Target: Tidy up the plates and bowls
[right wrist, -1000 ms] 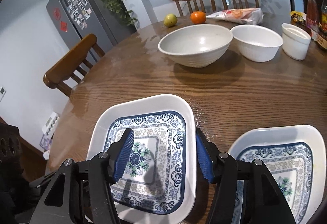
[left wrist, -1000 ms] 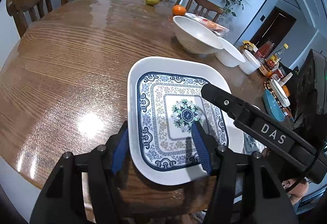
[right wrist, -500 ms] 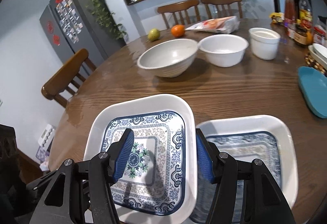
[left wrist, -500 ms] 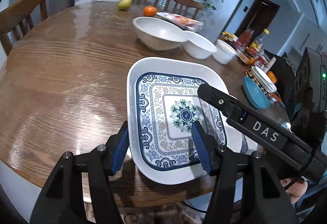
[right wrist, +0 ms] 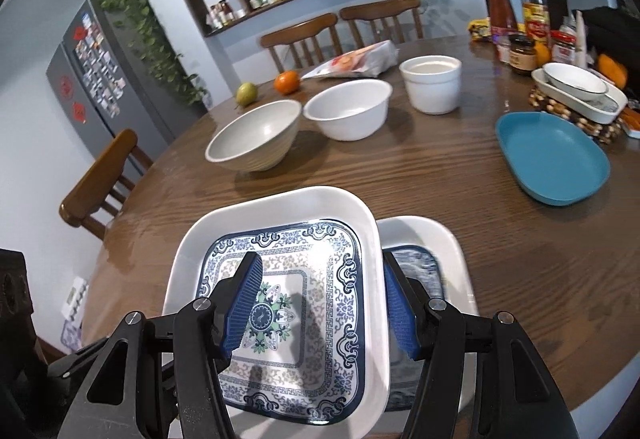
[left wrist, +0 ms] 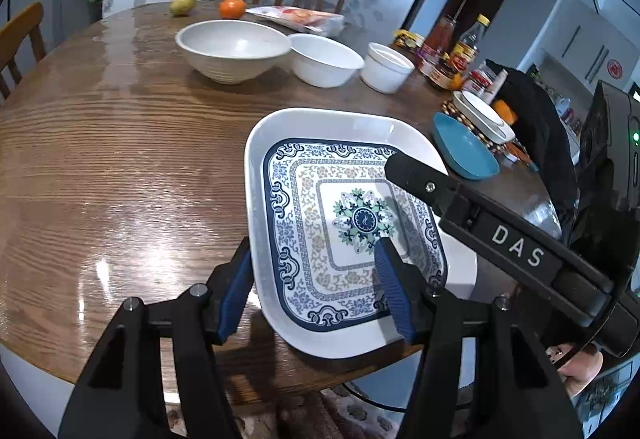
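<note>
2 grippers hold the same patterned plate (left wrist: 352, 223), one on each side edge. Through your left wrist camera, the left gripper (left wrist: 316, 287) has its jaws narrowed on the plate's left rim, one blue pad outside the rim and one on the painted floor. The plate is a rounded square, white-rimmed with a blue scroll border and a green-and-navy medallion at centre; its near edge overhangs the near edge of the tabletop (left wrist: 120, 167). The right gripper (left wrist: 500, 239) reaches in from the right across the plate's right rim.

Through your right wrist camera, the right gripper (right wrist: 320, 307) clamps the patterned plate (right wrist: 288, 279) at its right rim, one pad on the medallion side, one outside. The plate sits tilted over a second plate (right wrist: 436, 263) of like pattern lying flat near the tabletop's (right wrist: 500, 239) near edge, covering its left part. 3 white bowls (right wrist: 348, 111) line the far side.
</note>
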Action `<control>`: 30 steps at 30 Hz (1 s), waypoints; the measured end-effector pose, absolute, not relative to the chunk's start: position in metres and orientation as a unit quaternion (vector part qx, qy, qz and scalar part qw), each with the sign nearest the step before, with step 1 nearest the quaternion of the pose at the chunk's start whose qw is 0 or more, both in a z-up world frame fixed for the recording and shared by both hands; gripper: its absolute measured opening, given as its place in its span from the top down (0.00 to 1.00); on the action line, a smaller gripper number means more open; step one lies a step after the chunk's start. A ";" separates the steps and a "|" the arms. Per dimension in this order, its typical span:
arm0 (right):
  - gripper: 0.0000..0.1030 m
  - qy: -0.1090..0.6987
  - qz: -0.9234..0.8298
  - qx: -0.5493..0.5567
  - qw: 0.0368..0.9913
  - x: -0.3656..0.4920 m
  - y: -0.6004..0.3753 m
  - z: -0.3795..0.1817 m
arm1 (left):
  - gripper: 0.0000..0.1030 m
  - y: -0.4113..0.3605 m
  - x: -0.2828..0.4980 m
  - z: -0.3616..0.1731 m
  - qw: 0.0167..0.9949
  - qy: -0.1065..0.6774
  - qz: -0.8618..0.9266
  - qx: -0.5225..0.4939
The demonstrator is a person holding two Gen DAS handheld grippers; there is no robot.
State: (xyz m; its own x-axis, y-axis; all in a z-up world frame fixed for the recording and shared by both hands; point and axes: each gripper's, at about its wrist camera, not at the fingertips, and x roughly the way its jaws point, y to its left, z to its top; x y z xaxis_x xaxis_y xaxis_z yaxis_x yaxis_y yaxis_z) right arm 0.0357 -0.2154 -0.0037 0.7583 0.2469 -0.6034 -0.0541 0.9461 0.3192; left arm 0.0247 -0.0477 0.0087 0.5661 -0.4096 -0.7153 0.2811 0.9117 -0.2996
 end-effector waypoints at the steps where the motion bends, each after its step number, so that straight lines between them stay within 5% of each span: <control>1: 0.40 0.338 0.077 0.144 0.927 0.035 -0.219 -0.004 | 0.44 -0.052 0.025 0.008 0.881 0.424 -0.197 -0.072; 20: 0.40 0.342 0.044 0.160 0.925 0.036 -0.250 -0.018 | 0.42 -0.091 0.034 -0.005 0.870 0.450 -0.200 -0.019; 30: 0.40 0.347 0.047 0.161 0.923 0.039 -0.252 -0.024 | 0.26 -0.098 0.035 -0.006 0.868 0.452 -0.206 -0.014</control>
State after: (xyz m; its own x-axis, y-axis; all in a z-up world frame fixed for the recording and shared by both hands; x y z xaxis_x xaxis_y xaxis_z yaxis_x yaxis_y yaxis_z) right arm 0.0390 -0.2523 -0.0240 0.7542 0.1989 -0.6258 0.0254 0.9435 0.3305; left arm 0.0351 -0.0978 -0.0059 0.5070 -0.3713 -0.7778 0.3453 0.9144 -0.2114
